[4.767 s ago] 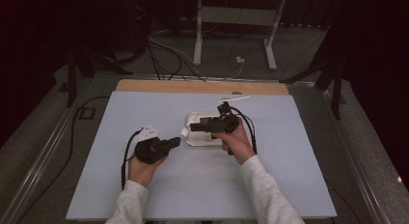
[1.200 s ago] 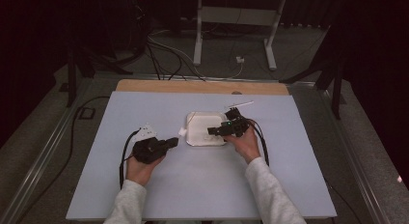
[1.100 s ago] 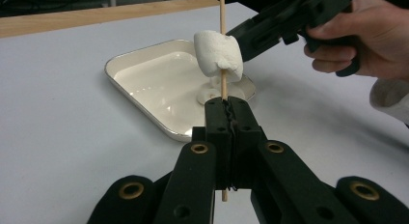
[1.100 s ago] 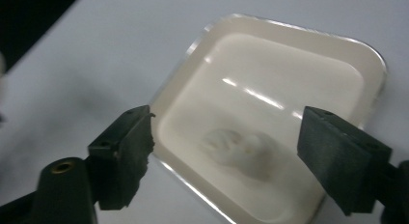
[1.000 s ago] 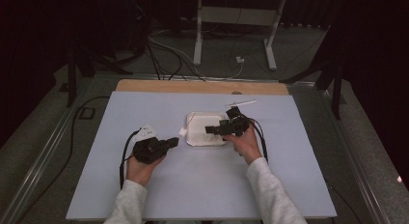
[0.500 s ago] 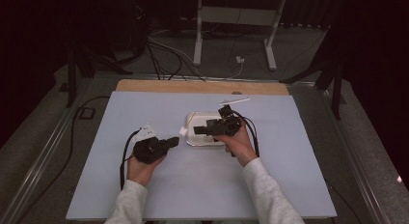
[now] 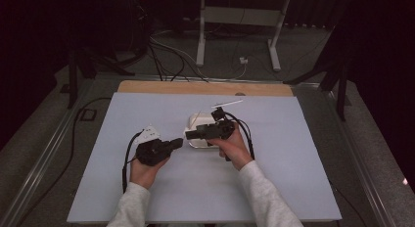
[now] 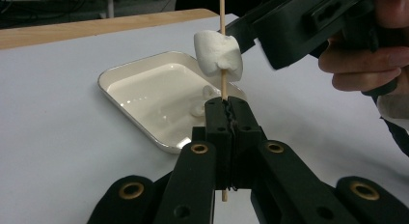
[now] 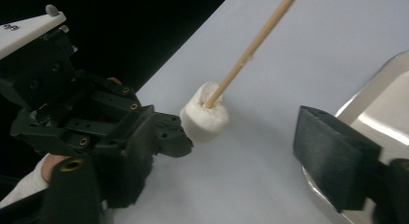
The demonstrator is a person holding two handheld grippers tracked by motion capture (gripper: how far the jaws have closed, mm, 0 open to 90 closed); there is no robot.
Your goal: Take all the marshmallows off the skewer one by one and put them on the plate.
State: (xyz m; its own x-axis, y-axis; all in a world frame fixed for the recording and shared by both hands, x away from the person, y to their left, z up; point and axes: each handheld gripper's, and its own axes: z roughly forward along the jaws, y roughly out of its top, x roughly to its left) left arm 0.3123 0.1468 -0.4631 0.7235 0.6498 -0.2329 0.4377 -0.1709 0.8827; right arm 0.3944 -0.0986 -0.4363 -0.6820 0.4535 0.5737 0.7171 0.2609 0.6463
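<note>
My left gripper (image 8: 224, 119) is shut on the lower end of a thin wooden skewer (image 8: 222, 11) that stands upright. A white marshmallow (image 8: 217, 54) is speared on it just above the jaws. My right gripper (image 9: 226, 151) is open and its jaws have just been closing. The marshmallow (image 9: 205, 119) lies in the gap between them, and neither pad touches it. In the high view the left gripper (image 7: 175, 143) and right gripper (image 7: 189, 135) meet tip to tip at the front left corner of a white tray (image 7: 195, 120).
The tray (image 8: 126, 74) has a small white piece (image 8: 206, 92) near its far wall. A pale stick (image 7: 227, 103) lies behind the tray. A wooden strip (image 7: 195, 87) edges the back of the pale board (image 7: 293, 163). Cables and stand legs are on the floor beyond.
My right gripper has moved left across the tray, from its right side to the tip of the left gripper. The left hand has stayed put.
</note>
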